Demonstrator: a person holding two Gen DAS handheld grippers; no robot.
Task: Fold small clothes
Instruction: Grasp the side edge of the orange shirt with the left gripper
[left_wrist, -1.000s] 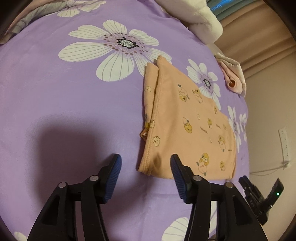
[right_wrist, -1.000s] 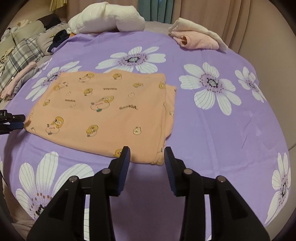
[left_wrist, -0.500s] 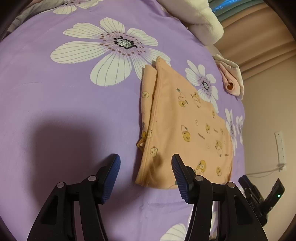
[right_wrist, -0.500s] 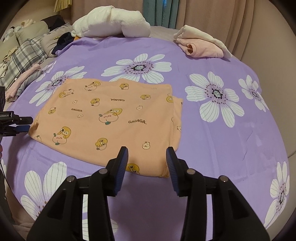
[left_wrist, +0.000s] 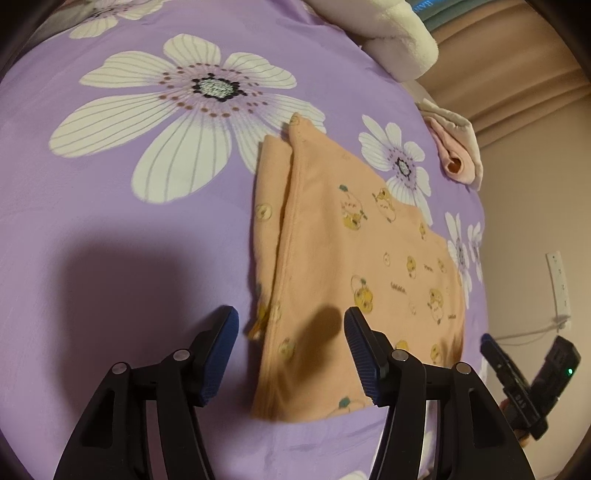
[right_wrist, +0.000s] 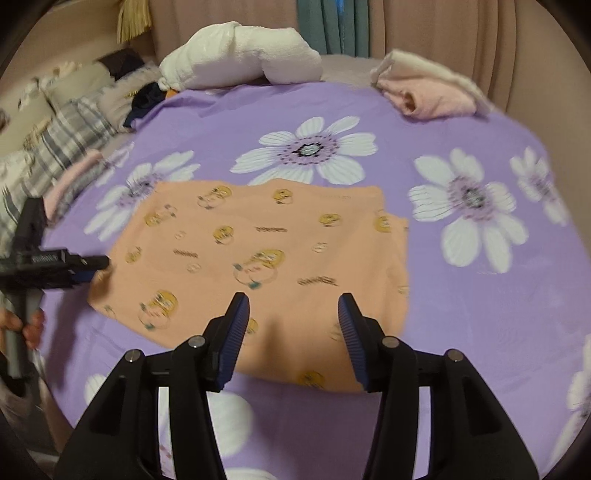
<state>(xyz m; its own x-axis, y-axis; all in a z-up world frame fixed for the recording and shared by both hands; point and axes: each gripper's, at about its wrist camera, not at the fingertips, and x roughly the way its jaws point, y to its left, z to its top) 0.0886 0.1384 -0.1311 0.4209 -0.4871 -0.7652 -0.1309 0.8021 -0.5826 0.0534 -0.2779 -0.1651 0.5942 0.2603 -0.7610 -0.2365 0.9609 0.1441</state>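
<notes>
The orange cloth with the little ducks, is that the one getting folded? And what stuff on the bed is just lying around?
For the job:
- flat orange cartoon-print garment
- left gripper, open
- right gripper, open

Just lying about:
- white fluffy rolled blanket
- pink folded fleece garment
- grey plaid pillow
- purple flowered bedsheet

The left finger (right_wrist: 232, 332) and right finger (right_wrist: 351, 332) cover the cloth's (right_wrist: 258, 251) near edge; the cloth's writing is too blurry to read; the pillows (right_wrist: 55, 147) are cut off at the picture's side; the white bundle (left_wrist: 399, 40) runs off the top.
</notes>
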